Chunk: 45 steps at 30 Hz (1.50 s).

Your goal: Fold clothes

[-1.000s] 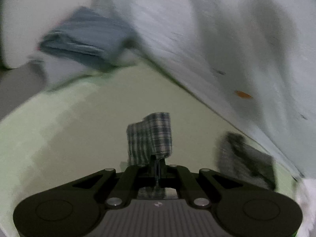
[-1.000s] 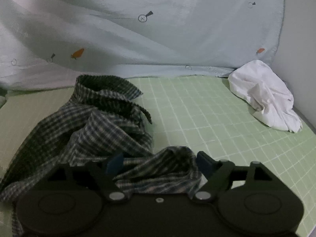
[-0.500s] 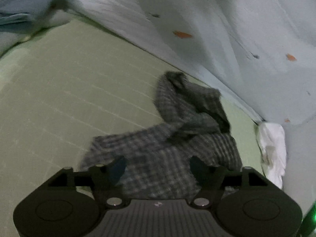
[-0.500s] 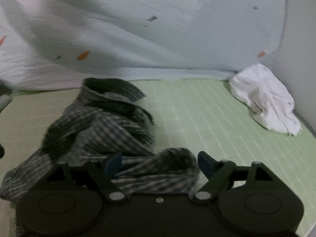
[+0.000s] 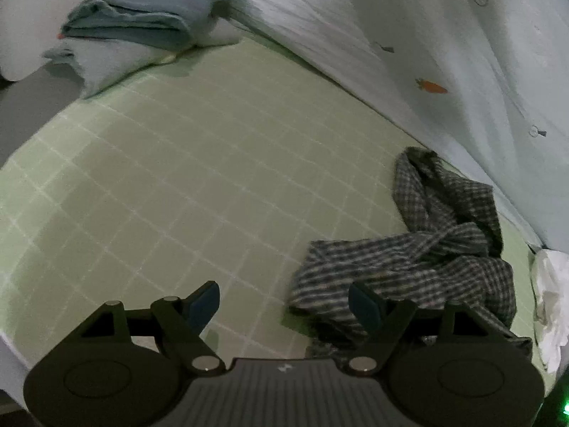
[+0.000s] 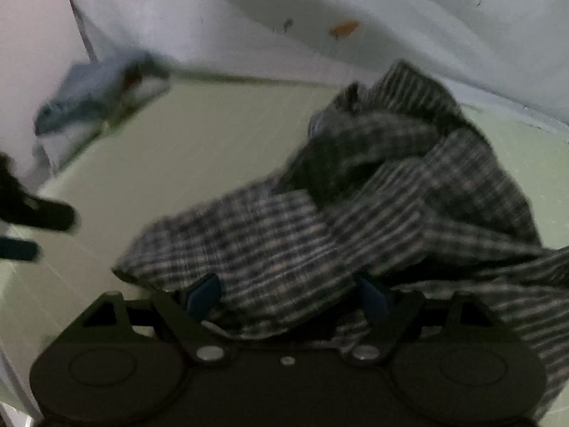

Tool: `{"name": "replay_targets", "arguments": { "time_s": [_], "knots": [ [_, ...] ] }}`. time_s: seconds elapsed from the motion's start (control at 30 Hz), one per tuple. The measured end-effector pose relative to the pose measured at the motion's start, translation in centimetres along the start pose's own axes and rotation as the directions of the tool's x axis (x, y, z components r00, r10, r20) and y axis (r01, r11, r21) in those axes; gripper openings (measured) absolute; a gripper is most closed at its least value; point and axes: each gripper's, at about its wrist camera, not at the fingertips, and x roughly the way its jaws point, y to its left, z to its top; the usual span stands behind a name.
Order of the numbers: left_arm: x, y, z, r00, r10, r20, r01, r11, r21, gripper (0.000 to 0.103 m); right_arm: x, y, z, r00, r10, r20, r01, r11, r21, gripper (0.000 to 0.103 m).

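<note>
The dark checked cotton garment (image 5: pixel 426 259) is lying in a crumpled, twisted heap on the pale green gridded mat (image 5: pixel 185 185), just ahead and to the right of the left gripper (image 5: pixel 284 299), and directly ahead of and partly under the right gripper (image 6: pixel 288 295). Its fabric is looking soft and limp, with overlapping folds and one flatter flap reaching toward the left of the right wrist view, so no sleeve or hem is showing clearly. Judging by this, the step in hand is the laying-out stage: the garment is resting on the mat but is not spread yet. The left gripper's jaws have just been opening and are standing wide apart with only bare mat between them, its right finger just overlapping the cloth's edge in the picture. The right gripper's jaws have just been closing a little yet are standing wide, with checked cloth bunched between them; the pads do not seem to be pressing it. The next move is probably calling for each gripper to find an edge or corner and draw the cloth flat. Farther off, a folded grey-blue garment (image 5: pixel 135 25) is sitting at the far left, a crumpled white cloth (image 5: pixel 549 306) at the far right, and a pale blue carrot-print sheet (image 5: pixel 444 35) behind.
</note>
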Motion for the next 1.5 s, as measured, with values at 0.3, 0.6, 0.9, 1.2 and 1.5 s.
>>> {"name": "replay_targets", "arguments": {
  "time_s": [0.3,0.6,0.9,1.2,1.5],
  "knots": [
    [-1.1,-1.4,-1.8,1.000,0.011,0.008,-0.012,1.000,0.006,0.080,-3.8,-4.5,-0.5,0.987,0.015,0.157,-0.030,0.995,0.093,0.006],
    [-0.2,-8.8,-4.8,1.000,-0.026,-0.012,0.027,0.998,0.059,0.080,-13.7,-21.8,-2.4,0.880,-0.428,0.204,0.319,0.853,0.414,0.005],
    [0.6,-14.0,-7.3,1.000,-0.017,-0.013,0.017,0.997,0.070,0.080,-20.2,-37.5,-5.5,0.639,-0.768,0.032,0.646,0.559,0.520,0.006],
    [1.8,-15.1,-6.3,1.000,0.003,-0.019,-0.003,0.999,0.038,0.080,-17.4,-33.5,-4.3,0.758,-0.651,0.047,0.559,0.685,0.468,0.072],
    [6.3,-17.7,-1.6,0.992,-0.110,-0.066,0.116,0.989,0.093,0.079,-11.0,-24.4,-0.5,0.978,-0.167,0.122,0.108,0.915,0.388,0.077]
  ]
}}
